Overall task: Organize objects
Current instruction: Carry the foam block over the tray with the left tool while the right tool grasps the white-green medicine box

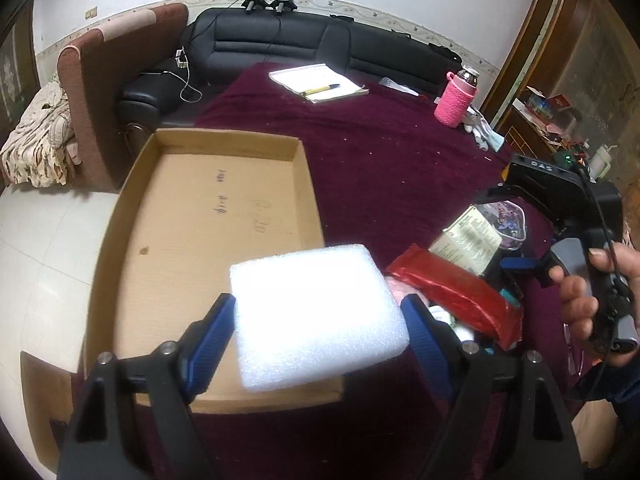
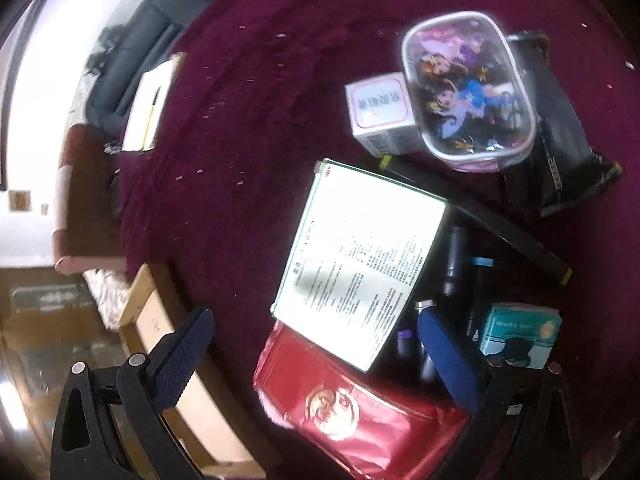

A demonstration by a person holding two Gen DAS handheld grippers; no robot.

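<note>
My left gripper [image 1: 318, 316] is shut on a white foam block [image 1: 316, 316] and holds it above the near right corner of an empty cardboard tray [image 1: 140, 208]. My right gripper [image 2: 316, 344] is open and empty, hovering over a pile of items: a red foil pouch [image 2: 360, 412], a white printed box [image 2: 360, 264], a teal box [image 2: 520, 332], a cartoon pencil case [image 2: 468, 92] and a small pink-white box [image 2: 380, 108]. The pouch [image 1: 460, 292] and printed box [image 1: 468, 240] also show in the left wrist view, right of the tray.
The table has a maroon cloth [image 1: 380, 152]. A notepad with a pen [image 1: 320, 84] and a pink-sleeved bottle [image 1: 456, 96] stand at the far side. A black sofa [image 1: 280, 44] and a brown chair [image 1: 100, 92] lie beyond. A black pouch [image 2: 560, 152] lies by the pencil case.
</note>
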